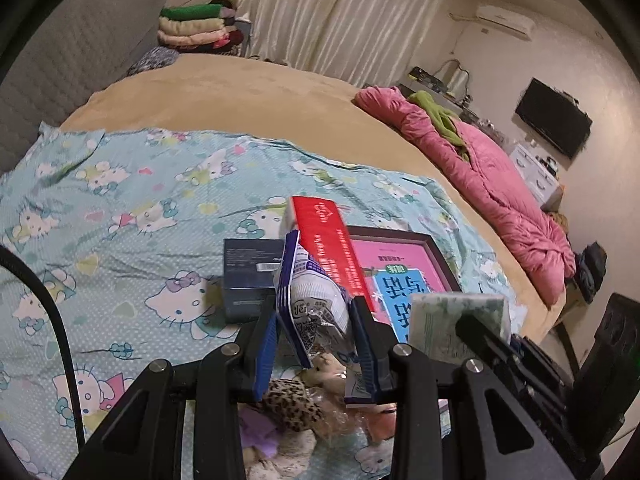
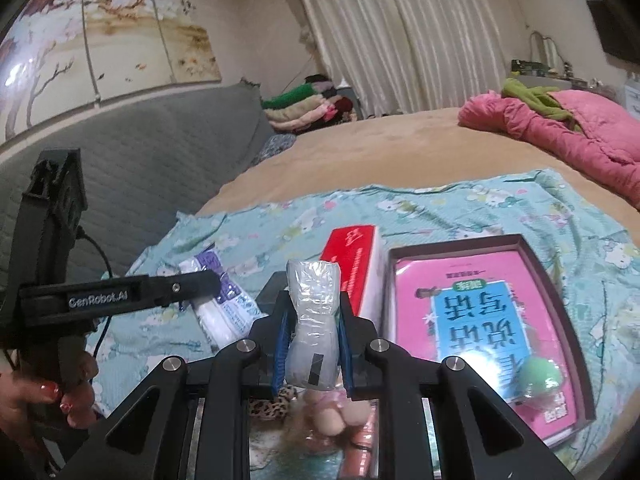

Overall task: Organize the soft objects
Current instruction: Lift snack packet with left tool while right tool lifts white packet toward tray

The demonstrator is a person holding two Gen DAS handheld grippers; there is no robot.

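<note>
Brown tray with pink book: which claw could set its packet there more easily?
Likely the right claw: shut on a clear-wrapped packet, it sits beside the tray; the left claw is beyond the red box.

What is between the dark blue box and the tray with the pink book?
The red and white box stands between the dark blue box and the tray, seen in the left wrist view.

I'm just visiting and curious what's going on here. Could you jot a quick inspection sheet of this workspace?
Surface: cartoon-cat sheet over a tan bed.
Job's things: blue-and-white soft pack; clear-wrapped tissue pack.
Clutter: red box, dark box, pink book in a tray, green ball, leopard-print item.
Tools: left tool shut on the soft pack; right tool shut on the tissue pack.
Cables: black cable.
Surroundings: pink quilt, curtains, grey headboard.
</note>
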